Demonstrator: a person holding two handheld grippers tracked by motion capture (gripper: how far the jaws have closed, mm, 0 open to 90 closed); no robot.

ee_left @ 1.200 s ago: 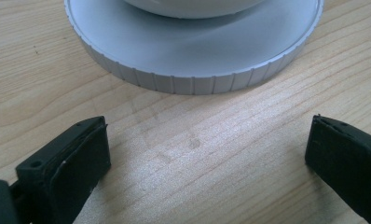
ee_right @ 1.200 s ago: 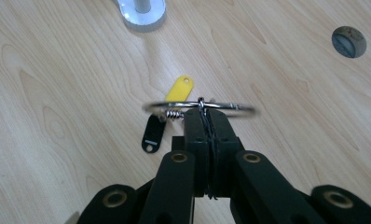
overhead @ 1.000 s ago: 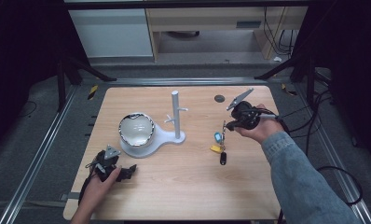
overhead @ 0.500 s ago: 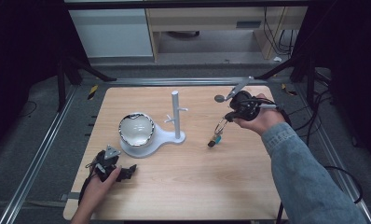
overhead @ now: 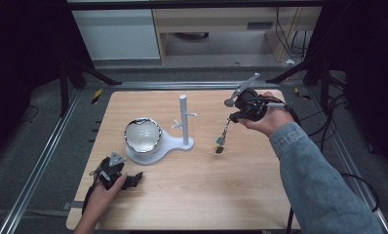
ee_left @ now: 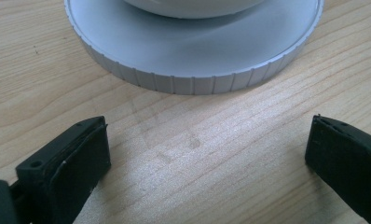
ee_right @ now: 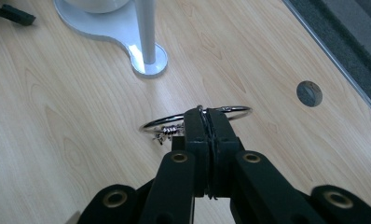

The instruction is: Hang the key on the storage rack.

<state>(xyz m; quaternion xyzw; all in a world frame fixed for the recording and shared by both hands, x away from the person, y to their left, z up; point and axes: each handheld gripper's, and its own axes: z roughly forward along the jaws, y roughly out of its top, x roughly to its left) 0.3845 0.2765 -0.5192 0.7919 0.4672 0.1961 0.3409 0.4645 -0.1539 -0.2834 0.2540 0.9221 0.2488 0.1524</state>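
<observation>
While right claw (ee_right: pixel 206 122) pinches thin metal ring (ee_right: pixel 161 122), left claw (ee_left: pixel 207 154) gapes over pale woodgrain table (ee_left: pixel 30 79) beside ribbed grey disc (ee_left: pixel 193 84).

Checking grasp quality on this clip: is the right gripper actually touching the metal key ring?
Touching. In the right gripper view the right gripper has its jaws shut on the wire of the key ring, with no gap showing between them.

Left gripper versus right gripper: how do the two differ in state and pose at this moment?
The left gripper has its fingers spread wide with nothing between them; the right gripper is shut on a metal key ring. The left rests low at the table's near edge, facing the white stand's base; the right is raised, its keychain dangling. Both have black fingers.
</observation>
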